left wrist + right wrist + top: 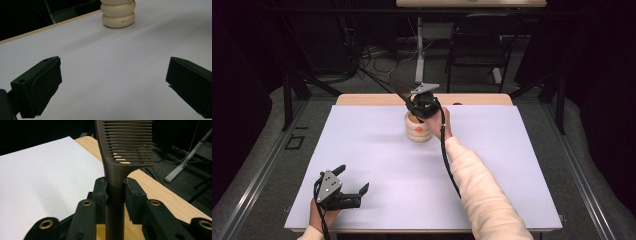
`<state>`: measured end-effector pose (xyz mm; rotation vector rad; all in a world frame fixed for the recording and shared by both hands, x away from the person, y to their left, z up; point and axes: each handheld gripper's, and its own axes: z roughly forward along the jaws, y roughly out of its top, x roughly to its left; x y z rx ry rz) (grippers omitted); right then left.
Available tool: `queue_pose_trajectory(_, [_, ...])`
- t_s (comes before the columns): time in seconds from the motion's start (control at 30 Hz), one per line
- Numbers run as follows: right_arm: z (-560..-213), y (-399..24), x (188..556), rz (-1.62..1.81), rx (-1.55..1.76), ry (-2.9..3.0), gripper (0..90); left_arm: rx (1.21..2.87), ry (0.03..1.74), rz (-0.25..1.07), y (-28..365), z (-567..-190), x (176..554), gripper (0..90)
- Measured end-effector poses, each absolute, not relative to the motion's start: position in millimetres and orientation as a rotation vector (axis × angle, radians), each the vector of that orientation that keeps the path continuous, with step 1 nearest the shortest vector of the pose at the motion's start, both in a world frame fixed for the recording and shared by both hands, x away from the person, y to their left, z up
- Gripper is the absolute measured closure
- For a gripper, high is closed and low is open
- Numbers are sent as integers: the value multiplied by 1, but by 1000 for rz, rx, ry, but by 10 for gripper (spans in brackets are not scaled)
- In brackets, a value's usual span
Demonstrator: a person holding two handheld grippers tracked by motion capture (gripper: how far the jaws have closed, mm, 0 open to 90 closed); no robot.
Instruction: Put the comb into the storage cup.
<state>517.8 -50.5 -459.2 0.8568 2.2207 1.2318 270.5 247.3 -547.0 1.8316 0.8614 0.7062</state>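
Cream ribbed holder (118, 13) bears small orange lettering, too blurred to read.

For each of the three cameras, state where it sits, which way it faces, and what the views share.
High view: fixed above the person's side, looking forward and down on the table; both forearms, left gripper and right gripper show.
Left gripper view: rides the left gripper, looking between its wide-apart jaws across the table at the cream holder.
Right gripper view: looks along jaws clamping the brown comb.
Shared: holder, high and left views.
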Motion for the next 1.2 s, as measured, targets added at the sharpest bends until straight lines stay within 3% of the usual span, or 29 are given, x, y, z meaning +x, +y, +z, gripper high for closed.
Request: queue_pose_trajectory(1.2, [-466, -61, 509, 1243, 820, 2200, 719, 1836, 858, 711, 247, -547, 270, 0])
